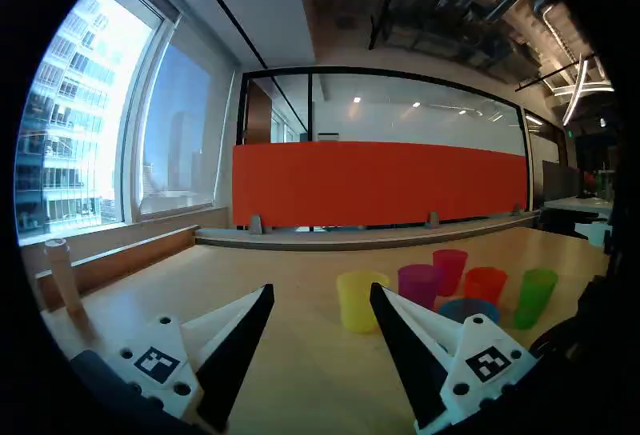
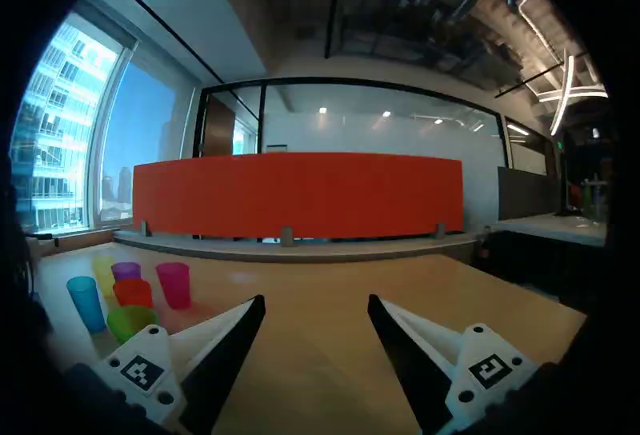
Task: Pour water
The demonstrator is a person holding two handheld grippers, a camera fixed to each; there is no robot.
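Observation:
Several plastic cups stand together on the wooden table (image 1: 304, 275): a yellow cup (image 1: 360, 300), a purple cup (image 1: 418, 285), a pink cup (image 1: 450, 270), an orange cup (image 1: 485, 284), a green cup (image 1: 534, 296) and a blue cup (image 1: 468, 309). My left gripper (image 1: 322, 333) is open just short of the yellow cup, with nothing between its fingers. In the right gripper view the same group sits at the left: blue cup (image 2: 86, 302), green cup (image 2: 130, 322), orange cup (image 2: 133, 292), pink cup (image 2: 174, 284), purple cup (image 2: 126, 271). My right gripper (image 2: 316, 339) is open over bare table, to the right of the cups.
An orange partition panel (image 1: 376, 183) runs along the table's far edge. A pale cylinder (image 1: 62, 273) stands upright at the left, by the window ledge. A second desk (image 2: 552, 231) with items lies to the right.

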